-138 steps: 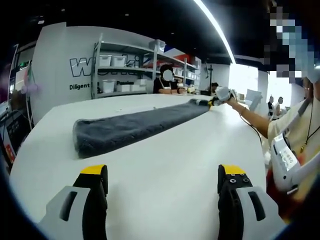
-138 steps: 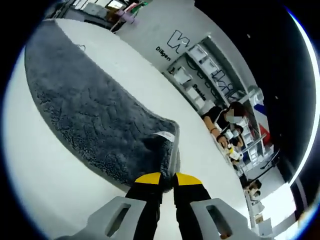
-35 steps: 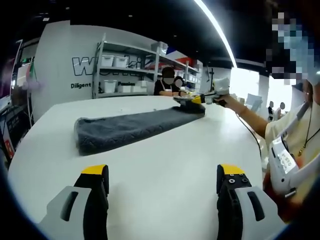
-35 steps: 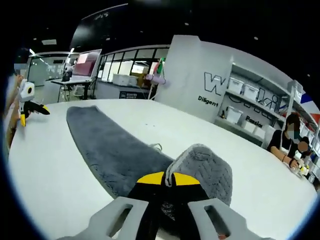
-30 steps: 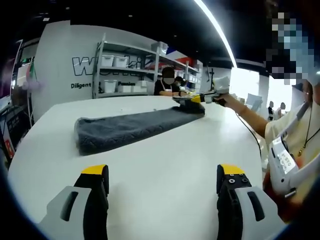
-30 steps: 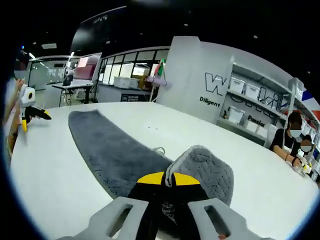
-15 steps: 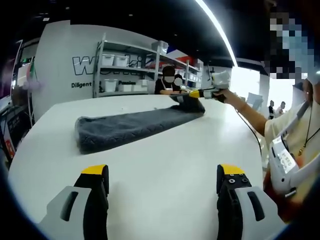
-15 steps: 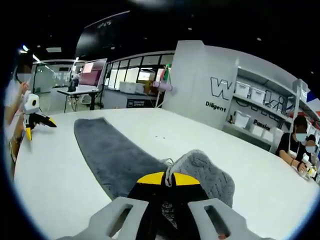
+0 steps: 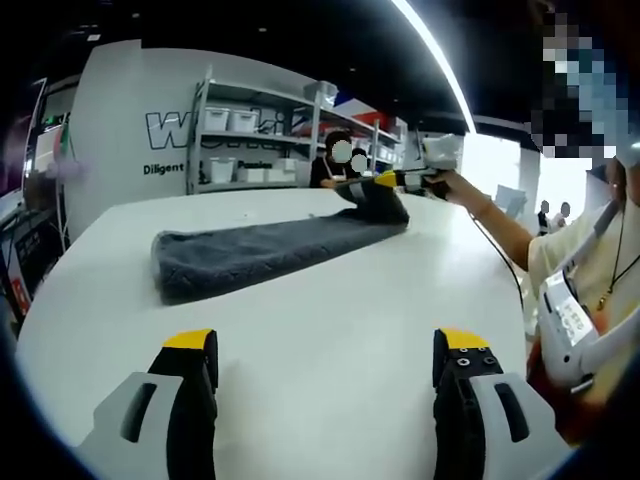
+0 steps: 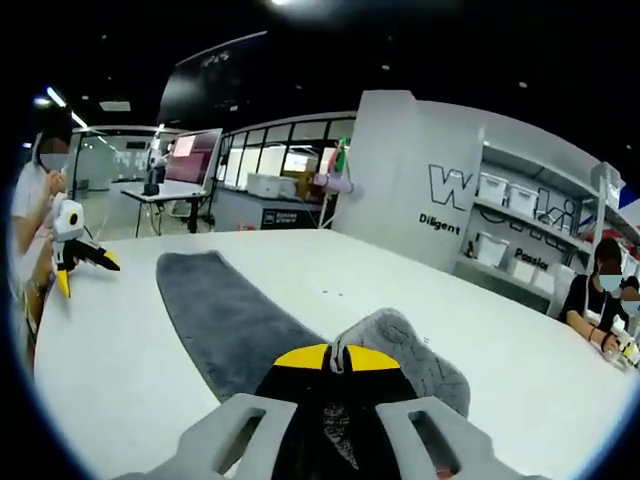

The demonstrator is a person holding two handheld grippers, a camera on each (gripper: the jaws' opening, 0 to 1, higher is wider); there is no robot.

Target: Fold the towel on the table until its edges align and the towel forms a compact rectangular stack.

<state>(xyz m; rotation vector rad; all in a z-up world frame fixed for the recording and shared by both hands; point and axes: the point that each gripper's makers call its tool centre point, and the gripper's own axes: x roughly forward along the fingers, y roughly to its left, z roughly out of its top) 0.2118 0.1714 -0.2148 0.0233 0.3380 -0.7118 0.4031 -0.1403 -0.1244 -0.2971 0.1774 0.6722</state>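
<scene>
So, the grey towel lies as a long strip across the white table. The right gripper has its jaws closed on the towel's far end, lifted off the table and curled back above the strip. The left gripper hangs over bare table just short of the towel's other end, jaws spread wide, holding nothing. Shelves stand beyond the table.
</scene>
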